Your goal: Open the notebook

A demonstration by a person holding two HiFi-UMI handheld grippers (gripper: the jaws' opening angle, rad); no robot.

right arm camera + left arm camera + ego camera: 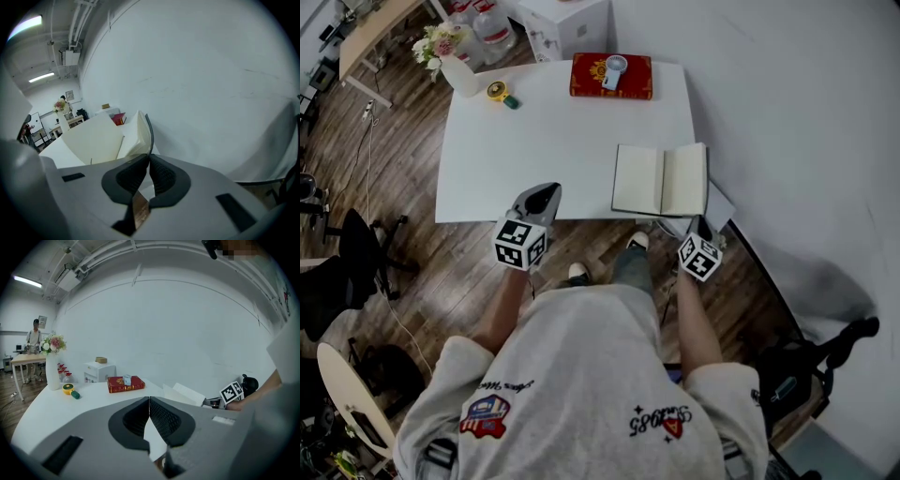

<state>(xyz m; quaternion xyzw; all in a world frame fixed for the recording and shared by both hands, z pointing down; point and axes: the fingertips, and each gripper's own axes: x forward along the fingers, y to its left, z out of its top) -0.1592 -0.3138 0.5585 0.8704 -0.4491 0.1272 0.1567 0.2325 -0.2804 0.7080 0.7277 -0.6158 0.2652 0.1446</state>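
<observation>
The notebook (661,180) lies open on the white table (534,150), near its front right corner, with blank cream pages showing. My right gripper (701,223) is at the notebook's near right corner, just off the table edge. In the right gripper view the right gripper (149,157) has its jaws shut. The notebook's dark cover edge (149,133) runs down to the tips, and I cannot tell whether it is pinched. My left gripper (548,194) hovers at the table's front edge, left of the notebook. Its jaws (149,400) are shut on nothing.
A red book (611,77) with a small white object on it lies at the table's far edge. A yellow tape measure (499,92) and a vase of flowers (455,66) are at the far left. An office chair (356,253) stands left of me; a white wall lies right.
</observation>
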